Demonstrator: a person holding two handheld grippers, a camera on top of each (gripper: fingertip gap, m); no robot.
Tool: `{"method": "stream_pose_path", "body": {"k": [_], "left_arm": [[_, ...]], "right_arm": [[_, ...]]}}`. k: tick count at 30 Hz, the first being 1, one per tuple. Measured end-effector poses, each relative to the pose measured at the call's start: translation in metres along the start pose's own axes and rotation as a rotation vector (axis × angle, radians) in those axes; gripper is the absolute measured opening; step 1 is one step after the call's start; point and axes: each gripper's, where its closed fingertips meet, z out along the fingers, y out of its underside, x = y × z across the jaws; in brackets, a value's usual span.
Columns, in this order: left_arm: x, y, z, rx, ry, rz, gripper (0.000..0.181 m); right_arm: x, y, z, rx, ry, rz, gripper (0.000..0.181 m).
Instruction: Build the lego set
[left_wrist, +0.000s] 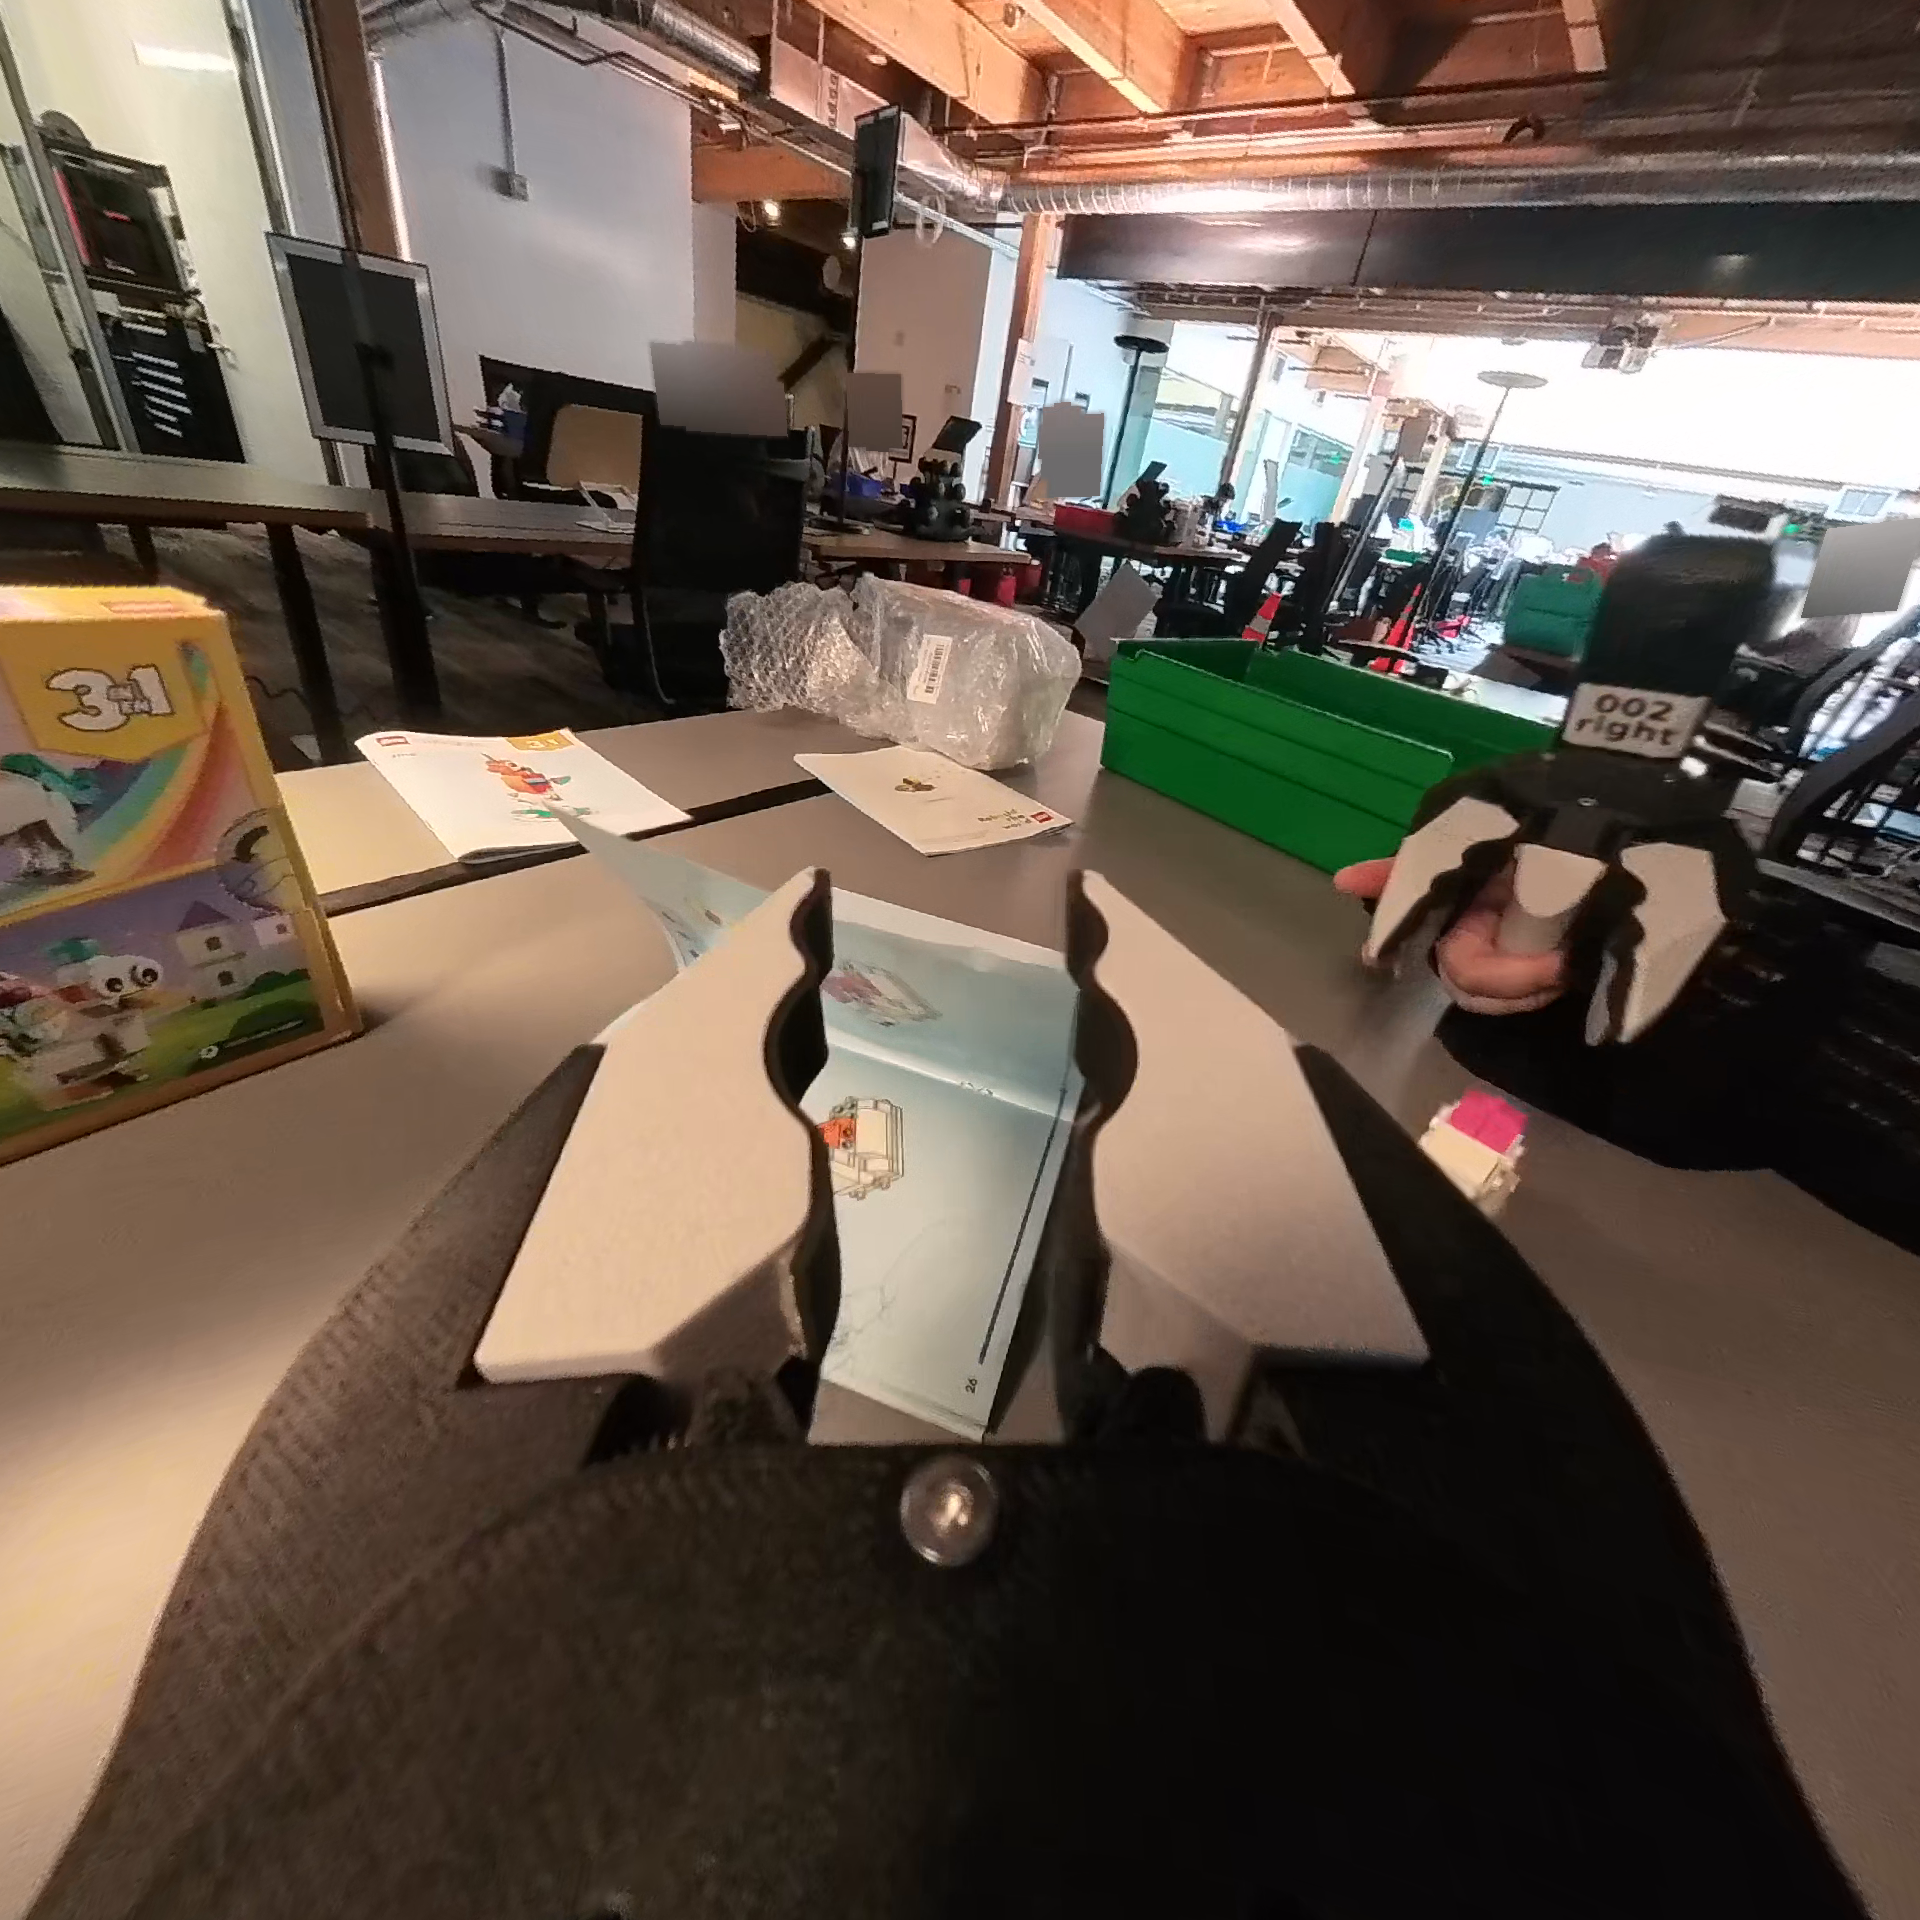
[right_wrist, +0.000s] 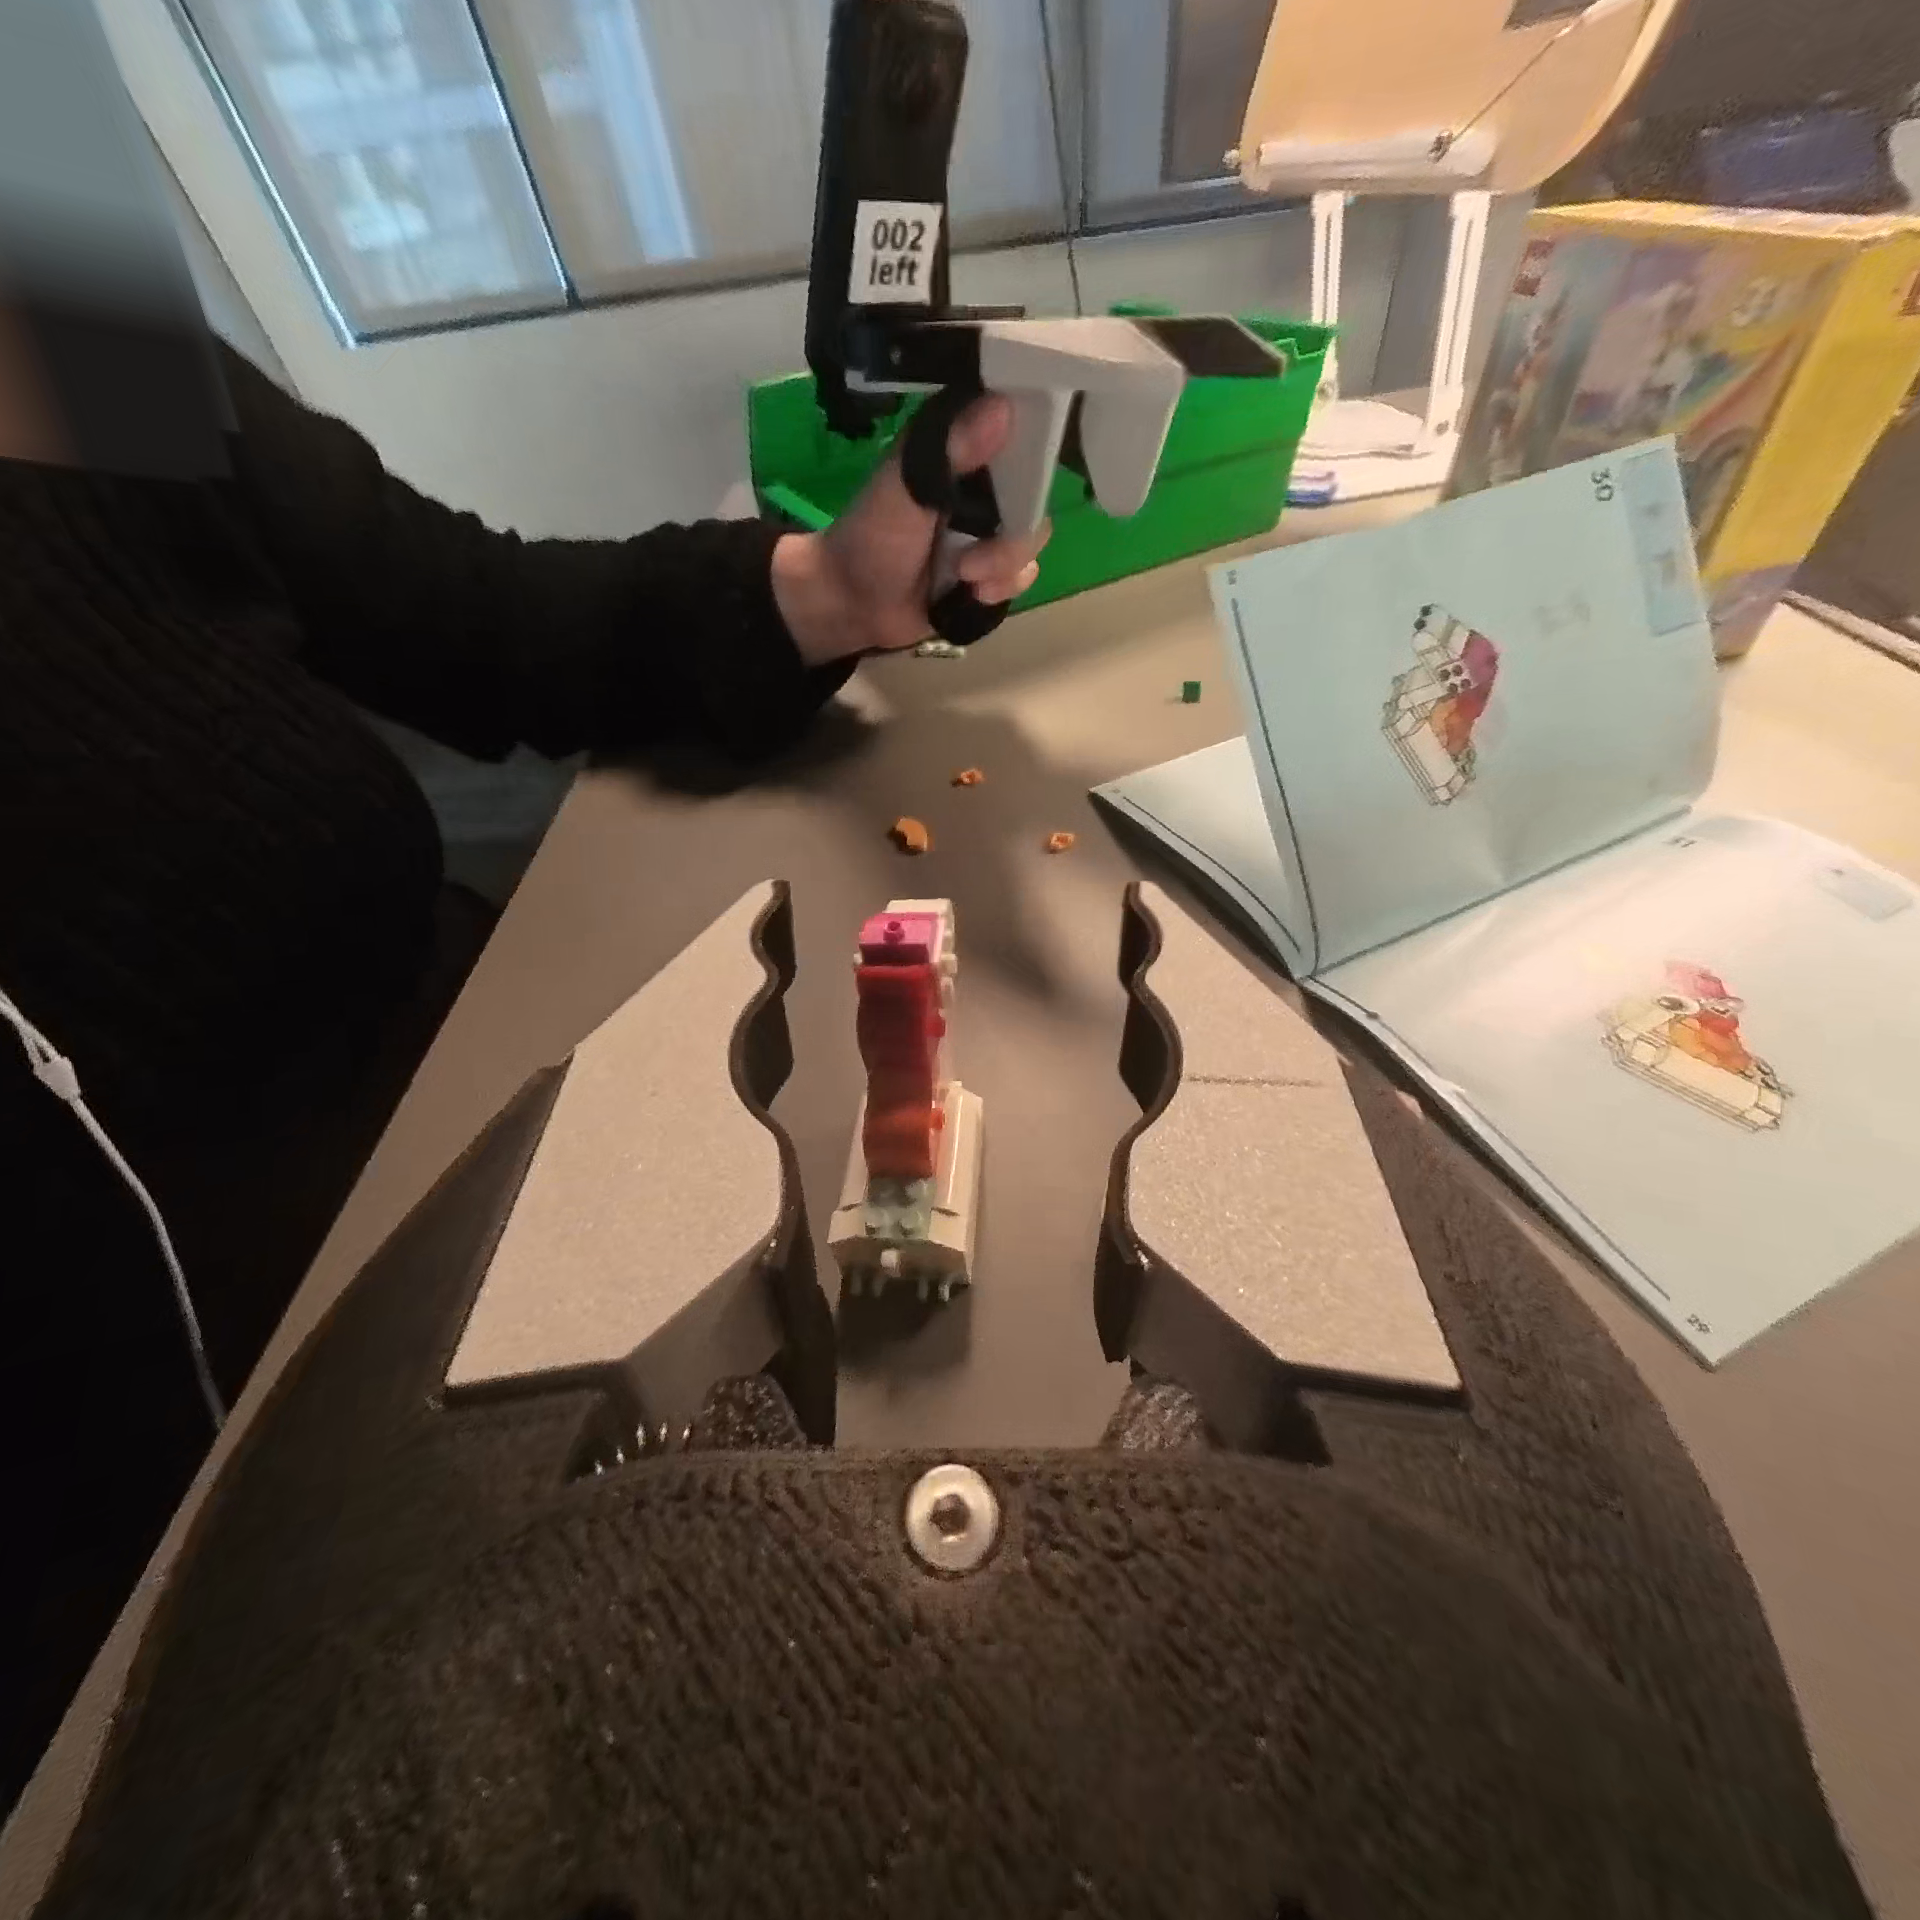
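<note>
Both jaws gape: only the right gripper (right_wrist: 951, 904) frames the model (right_wrist: 914, 1081); the left gripper (left_wrist: 948, 894) faces the booklet (left_wrist: 935, 1122).

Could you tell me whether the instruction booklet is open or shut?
Open: the instruction booklet lies spread on the table, one page standing up.

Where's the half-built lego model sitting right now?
In the right wrist view the lego model stands on the grey table between the open jaws of the right gripper, untouched, left of the open instruction booklet.
</note>
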Motion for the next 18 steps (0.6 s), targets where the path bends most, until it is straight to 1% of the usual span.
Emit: {"method": "stream_pose_path", "body": {"k": [1,4,7,10,12,14,18], "left_arm": [[0.0,-0.001,0.001,-0.009,0.007,0.003,0.047],[-0.013,-0.007,0.012,-0.052,-0.04,0.04,0.05],[-0.017,-0.007,0.036,-0.147,-0.001,-0.001,0.056],[-0.02,0.002,0.058,-0.232,0.031,-0.027,0.057],[-0.027,0.012,0.067,-0.265,0.012,-0.089,0.056],[-0.033,0.03,0.068,-0.33,-0.004,-0.166,0.051],[-0.051,0.066,0.049,-0.441,-0.071,-0.189,0.048]], "right_arm": [[0.002,0.001,-0.001,0.002,0.0,0.016,0.062],[0.001,0.008,0.0,-0.03,-0.02,0.045,0.063],[-0.008,0.017,0.004,-0.077,-0.065,0.046,0.064],[-0.014,0.025,0.008,-0.106,-0.1,0.057,0.067],[-0.011,0.031,0.008,-0.143,-0.078,0.046,0.069],[-0.009,0.036,0.009,-0.174,-0.058,0.027,0.069],[-0.009,0.048,0.015,-0.264,-0.03,-0.033,0.067]]}}
